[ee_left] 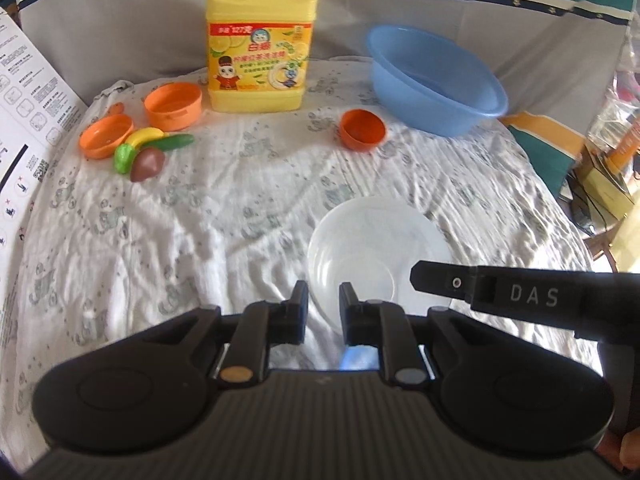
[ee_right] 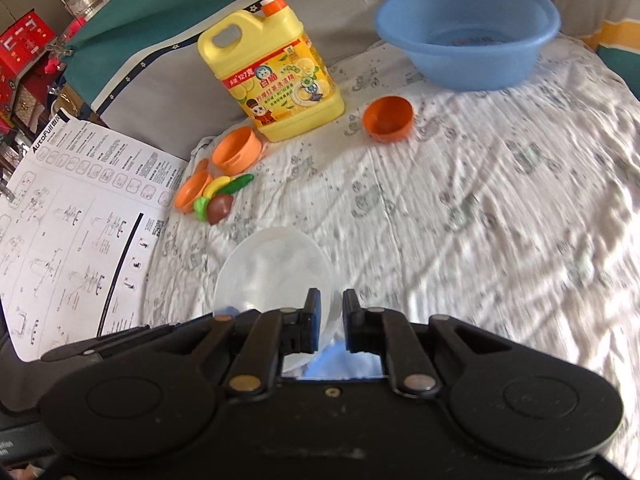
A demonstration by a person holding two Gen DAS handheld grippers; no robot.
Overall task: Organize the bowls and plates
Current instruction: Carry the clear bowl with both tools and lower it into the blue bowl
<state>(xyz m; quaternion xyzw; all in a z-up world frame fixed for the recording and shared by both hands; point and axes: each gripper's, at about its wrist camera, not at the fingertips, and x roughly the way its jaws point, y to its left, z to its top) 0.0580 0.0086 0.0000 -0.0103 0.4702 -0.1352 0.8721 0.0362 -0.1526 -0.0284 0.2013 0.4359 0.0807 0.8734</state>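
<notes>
A clear plastic bowl (ee_left: 352, 268) sits with a clear plate (ee_left: 416, 224) at the near edge of the patterned cloth. My left gripper (ee_left: 324, 296) straddles the bowl's left rim, jaws narrowly apart. My right gripper (ee_right: 331, 306) straddles the right rim of the clear dish (ee_right: 272, 272), jaws narrowly apart; whether either grips is unclear. The right gripper's finger (ee_left: 444, 282) shows in the left wrist view above the plate. A small orange bowl (ee_left: 363, 130) lies tipped mid-table, also in the right wrist view (ee_right: 387, 119).
A blue basin (ee_left: 434, 80) stands at the back right, a yellow detergent jug (ee_left: 260, 40) at the back. An orange cup (ee_left: 173, 105), an orange dish (ee_left: 106, 137) and toy food (ee_left: 146, 152) sit at the left. A printed instruction sheet (ee_right: 76, 216) lies at the left edge.
</notes>
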